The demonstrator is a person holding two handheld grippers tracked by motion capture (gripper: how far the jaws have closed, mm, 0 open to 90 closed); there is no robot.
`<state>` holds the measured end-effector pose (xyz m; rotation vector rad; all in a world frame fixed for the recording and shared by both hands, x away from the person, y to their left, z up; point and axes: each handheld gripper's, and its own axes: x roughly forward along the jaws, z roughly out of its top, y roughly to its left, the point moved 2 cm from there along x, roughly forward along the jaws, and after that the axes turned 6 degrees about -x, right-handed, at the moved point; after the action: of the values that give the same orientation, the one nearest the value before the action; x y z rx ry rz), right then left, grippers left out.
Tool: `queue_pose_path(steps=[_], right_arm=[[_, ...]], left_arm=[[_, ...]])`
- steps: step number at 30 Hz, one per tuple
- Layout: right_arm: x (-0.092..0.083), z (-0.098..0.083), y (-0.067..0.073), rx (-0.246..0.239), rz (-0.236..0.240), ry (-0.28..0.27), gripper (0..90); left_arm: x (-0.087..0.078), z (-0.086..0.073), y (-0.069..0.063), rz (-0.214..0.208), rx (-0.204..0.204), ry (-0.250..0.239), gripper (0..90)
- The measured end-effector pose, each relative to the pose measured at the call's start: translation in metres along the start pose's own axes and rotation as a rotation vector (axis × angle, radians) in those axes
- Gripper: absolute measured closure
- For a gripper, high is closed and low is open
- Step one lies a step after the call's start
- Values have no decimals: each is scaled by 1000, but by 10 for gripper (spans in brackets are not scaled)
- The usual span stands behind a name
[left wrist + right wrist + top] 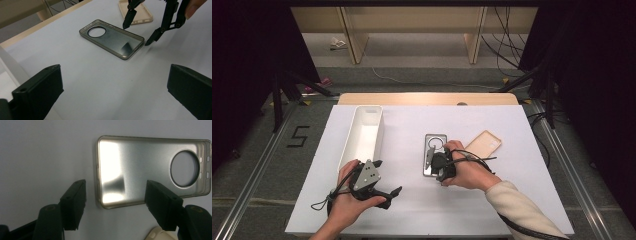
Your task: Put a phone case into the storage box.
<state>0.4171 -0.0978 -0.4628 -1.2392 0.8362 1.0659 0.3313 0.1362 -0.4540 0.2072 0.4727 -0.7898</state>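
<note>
Tongs in the right hand [435, 159] are hanging open over the near end of the grey see-through phone case [434, 153], with one jaw outside its long edge and the other above its flat inside. They are not squeezing it yet. That case is lying flat on the white desk [512, 200], hollow side up, with its round camera hole at the far end. A tan phone case [484, 143] is lying just beside it, and a long white tray [362, 135] is sitting well apart on the left. The left tongs [384, 192] are resting open near the front edge, holding nothing. To do this well, I think the right tongs should be going down until one jaw slips under the thin rim, then closing slowly on that wall. Squeezing too fast could be pushing the slippery case away.
</note>
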Motion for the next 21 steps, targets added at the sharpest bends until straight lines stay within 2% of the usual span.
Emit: queue_pose_path(steps=[3, 6, 13, 21], right_arm=[[5, 3, 4, -10, 11, 23, 356], [8, 5, 4, -19, 11, 23, 362], [12, 16, -1, -41, 2, 44, 384], [16, 18, -3, -70, 3, 68, 395]], left_arm=[[1, 0, -1, -2, 2, 3, 0], [0, 0, -1, -2, 1, 3, 0], [0, -1, 0, -2, -1, 2, 0], [-1, -1, 0, -1, -2, 1, 0]])
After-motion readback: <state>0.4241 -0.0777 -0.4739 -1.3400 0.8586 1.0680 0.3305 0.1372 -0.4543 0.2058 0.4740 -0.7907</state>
